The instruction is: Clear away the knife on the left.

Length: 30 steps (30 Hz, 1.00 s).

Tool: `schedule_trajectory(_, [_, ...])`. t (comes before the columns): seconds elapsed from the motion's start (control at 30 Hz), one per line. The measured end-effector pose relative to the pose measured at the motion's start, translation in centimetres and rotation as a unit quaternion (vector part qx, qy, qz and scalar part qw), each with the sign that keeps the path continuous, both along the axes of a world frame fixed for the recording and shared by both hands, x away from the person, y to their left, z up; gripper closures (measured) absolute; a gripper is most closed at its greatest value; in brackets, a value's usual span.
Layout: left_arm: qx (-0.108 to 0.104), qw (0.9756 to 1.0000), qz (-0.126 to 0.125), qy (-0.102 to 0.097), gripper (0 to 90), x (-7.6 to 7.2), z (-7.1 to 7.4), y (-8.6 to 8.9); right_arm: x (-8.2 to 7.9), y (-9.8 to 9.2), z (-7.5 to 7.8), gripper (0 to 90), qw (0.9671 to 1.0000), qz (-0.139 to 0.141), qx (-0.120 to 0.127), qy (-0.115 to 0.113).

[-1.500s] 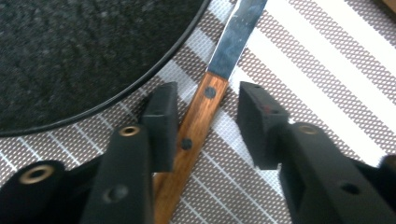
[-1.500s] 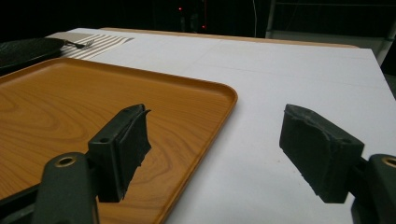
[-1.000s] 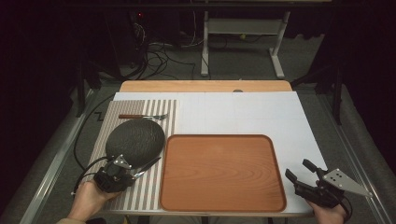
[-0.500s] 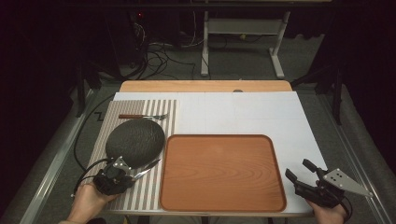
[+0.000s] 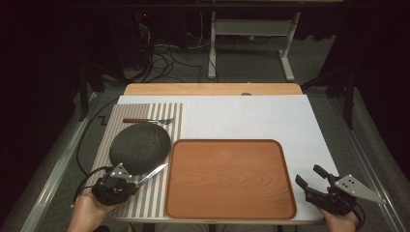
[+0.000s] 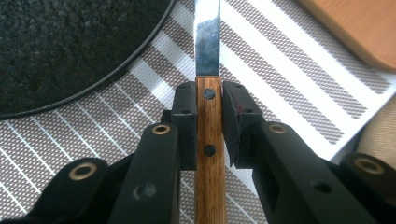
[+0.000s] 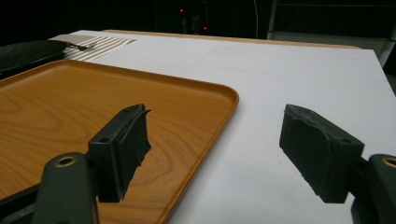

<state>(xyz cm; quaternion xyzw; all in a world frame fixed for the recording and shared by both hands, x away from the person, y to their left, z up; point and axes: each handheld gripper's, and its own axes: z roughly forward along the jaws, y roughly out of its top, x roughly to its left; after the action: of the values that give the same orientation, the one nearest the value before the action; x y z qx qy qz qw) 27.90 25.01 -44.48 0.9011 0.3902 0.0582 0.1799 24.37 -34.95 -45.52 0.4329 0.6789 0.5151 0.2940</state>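
Clamped on the wooden handle of a knife (image 6: 208, 140), my left gripper (image 6: 208, 126) has a pad pressed to each side of the handle, with its two rivets showing between them; the steel blade runs straight up out of that grip in the left gripper view; from the high view I see this gripper (image 5: 126, 180) at the near left corner of the table, the knife (image 5: 151, 173) angled up and to the right over the striped placemat (image 5: 145, 203), its tip close to the left edge of the wooden tray (image 5: 230, 179); whether the blade rests on the mat or hangs just above it I cannot tell; just beside the blade lies a dark speckled plate (image 5: 139, 148) on the same mat, its rim filling the upper left of the left gripper view (image 6: 70, 46); beyond the plate a fork (image 5: 147, 120) with a wooden handle lies crosswise near the far end of the mat. On my right side the right gripper (image 7: 217, 151) stands released, jaws wide apart with nothing between them; it sits low over the white table surface (image 5: 251, 116) at the tray's near right corner (image 7: 205, 100), one jaw over the tray, the other over bare white; in the high view it (image 5: 309, 177) sits at the near right, well apart from the knife.
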Motion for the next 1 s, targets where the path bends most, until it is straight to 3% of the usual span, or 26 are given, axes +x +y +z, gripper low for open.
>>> schedule_trajectory(0.33, [-0.007,0.9998,0.001,-0.019,72.8,-0.9,0.9,0.1,0.0,0.0,0.0,24.2,1.0,0.0,0.0,0.0])
schedule_trajectory(0.6, [-0.033,0.999,-0.001,-0.03,72.8,-1.9,1.6,0.1,0.0,0.0,0.0,24.3,1.0,-0.001,-0.001,0.001])
schedule_trajectory(0.87, [-0.039,0.9981,-0.006,-0.048,72.8,-2.0,2.4,-0.9,0.0,0.0,0.0,24.2,1.0,-0.001,0.0,0.0])
schedule_trajectory(1.0, [-0.046,0.9979,-0.011,-0.044,72.8,-1.8,2.7,-1.6,0.0,0.0,0.0,24.2,1.0,0.001,0.001,0.0])
